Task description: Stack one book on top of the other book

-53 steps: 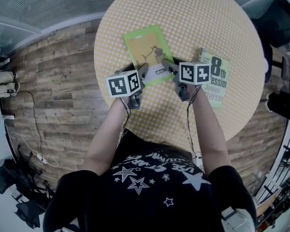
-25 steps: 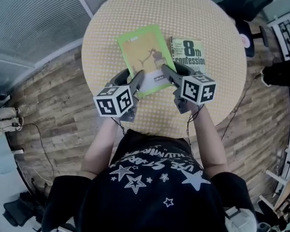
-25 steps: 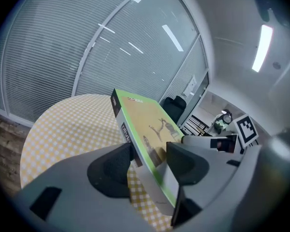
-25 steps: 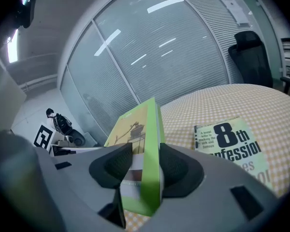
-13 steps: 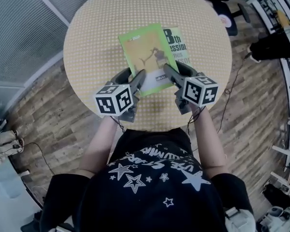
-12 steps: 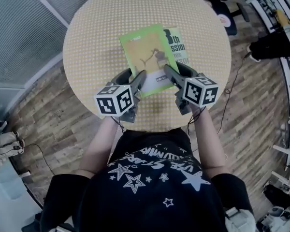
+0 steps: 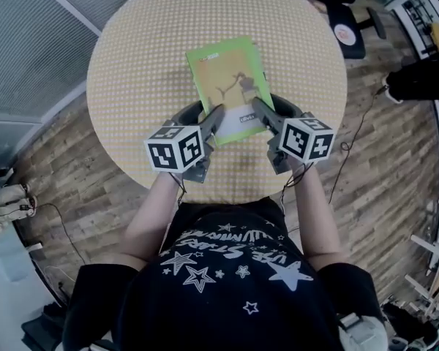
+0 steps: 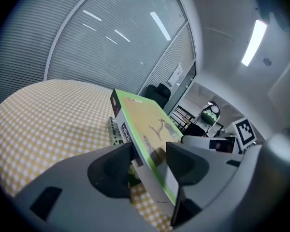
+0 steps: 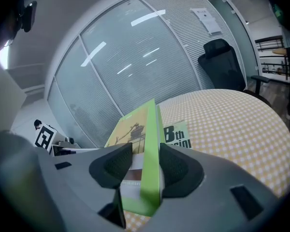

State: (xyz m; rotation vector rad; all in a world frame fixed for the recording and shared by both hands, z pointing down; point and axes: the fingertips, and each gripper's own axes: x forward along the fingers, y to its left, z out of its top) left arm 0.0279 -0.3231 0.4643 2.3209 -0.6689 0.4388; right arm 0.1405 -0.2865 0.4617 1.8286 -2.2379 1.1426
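Observation:
A green book (image 7: 230, 86) hangs just above the round checked table (image 7: 132, 86), held by its two near corners. My left gripper (image 7: 208, 119) is shut on its near left corner at the spine, and my right gripper (image 7: 263, 115) is shut on its near right corner. In the head view the green book covers the second book completely. The left gripper view shows the green book (image 8: 145, 124) between the jaws of the left gripper (image 8: 149, 163), with the second book (image 8: 117, 132) lying flat under it. In the right gripper view, the right gripper (image 9: 146, 166) clamps the green book (image 9: 147, 144), and the second book's "8th" cover (image 9: 176, 135) shows beyond it.
A black office chair (image 7: 351, 20) stands past the table's far right edge; it also appears in the right gripper view as a chair (image 9: 222, 57). Wooden floor (image 7: 73, 167) rings the table. Glass walls with blinds (image 8: 111, 42) stand behind.
Both grippers have carried the green book to the right, over the second book. That book's "8th" cover showed beside the green one before and is now hidden under it.

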